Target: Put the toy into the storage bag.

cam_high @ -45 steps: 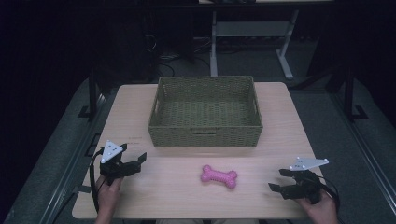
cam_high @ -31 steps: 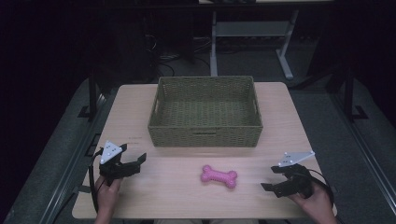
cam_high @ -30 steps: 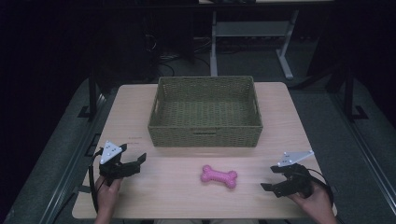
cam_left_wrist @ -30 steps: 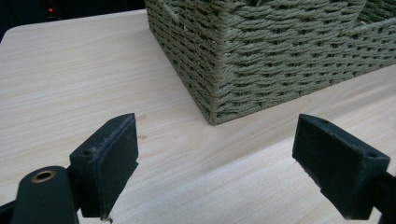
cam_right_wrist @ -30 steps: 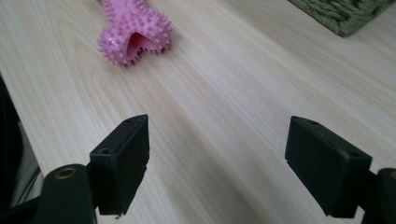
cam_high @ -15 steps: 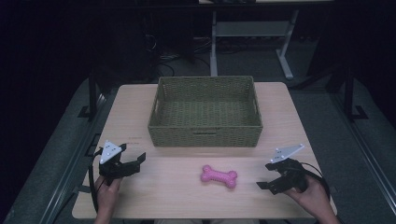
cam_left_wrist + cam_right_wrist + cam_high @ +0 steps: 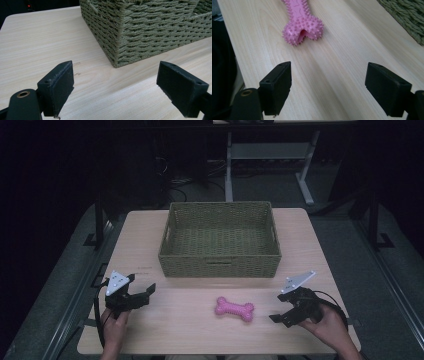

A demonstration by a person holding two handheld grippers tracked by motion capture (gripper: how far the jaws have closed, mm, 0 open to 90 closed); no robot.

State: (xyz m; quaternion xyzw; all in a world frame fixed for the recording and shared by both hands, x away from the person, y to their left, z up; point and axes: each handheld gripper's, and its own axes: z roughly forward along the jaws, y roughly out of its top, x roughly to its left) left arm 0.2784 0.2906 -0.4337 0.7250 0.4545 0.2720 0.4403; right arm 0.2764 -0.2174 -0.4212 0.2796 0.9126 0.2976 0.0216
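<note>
A pink bone-shaped toy [image 7: 234,309] lies flat on the desk [image 7: 190,330], near the front edge and a little right of centre, its length running left to right. It is apart from the woven basket [image 7: 220,265] that stands farther back. The right gripper [image 7: 286,312] sits just to the toy's right with its fingers spread wide and nothing between them; in the right gripper view the toy's nearer knobbed end [image 7: 302,28] lies ahead of the open fingers, not yet between them. The left gripper [image 7: 142,292] rests at the near left, well apart from the toy, fingers likewise spread and empty, looking toward the basket's corner [image 7: 117,57].

The toy is covered in small nubs and looks like moulded rubber — probably light, and soft enough to give a little under pressure. The nubs should offer friction, so slipping seems unlikely, and nothing about it looks fragile. The narrow shaft [image 7: 234,308] between the two lobed ends looks like the best place to take hold — the fingers can close across it, and the fatter ends on either side would stop it sliding out. Gripping a lobed end is possible but is wider and rounder, so it may twist or squirm. Because it lies low on the desk, the fingers will have to come down close to the surface on either side of it.
</note>
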